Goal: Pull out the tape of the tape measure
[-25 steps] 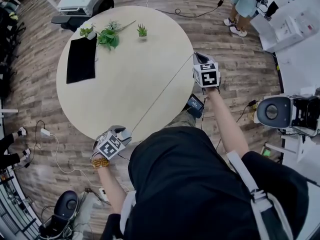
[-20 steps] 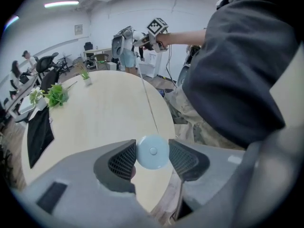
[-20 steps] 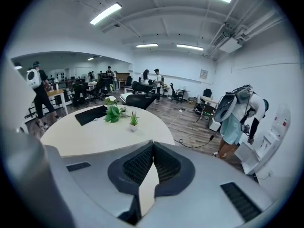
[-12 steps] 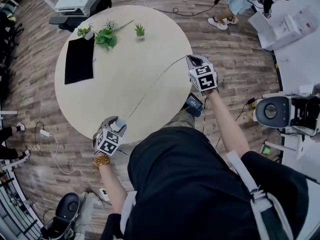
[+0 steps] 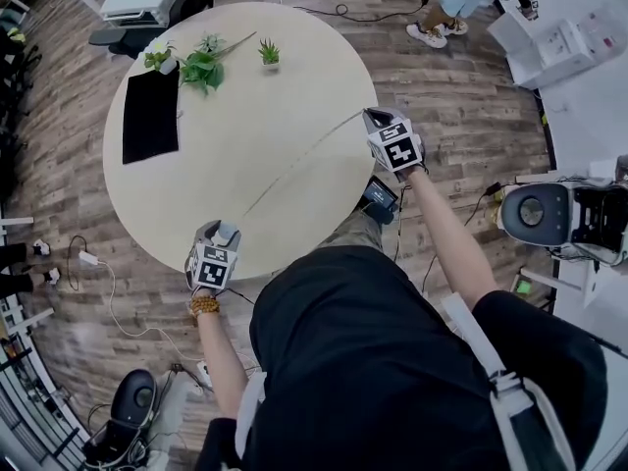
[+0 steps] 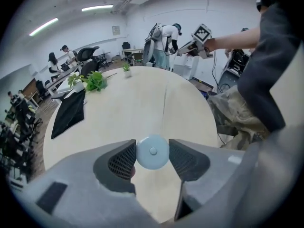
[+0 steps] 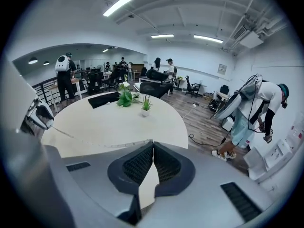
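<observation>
No word, number or brand could be read anywhere. The cubes (image 5: 213, 268) on the left tool (image 5: 222, 234) and the right tool (image 5: 374, 119) bore only black-and-white square patterns, not letters. A small wall plaque (image 6: 116, 30) beyond the table (image 6: 142, 103) and the red marks on a white box (image 5: 567, 45) were too small and blurred to make out

- Your tabletop (image 5: 245, 116) is smooth and matt, with a pale cream laminate look.
- The floor (image 5: 461, 116) around it is grainy wood plank with a low sheen.
- The black mat (image 5: 150, 114) at the far left looks like matt cloth.
- The tape measure (image 6: 152, 152) is smooth pale-blue plastic, and its tape (image 5: 304, 162) is thin and dull.
- Your left claw (image 6: 152, 150) and right claw (image 7: 153, 146) have matt grey plastic shells and dark, grid-textured pads (image 6: 122, 160).
</observation>
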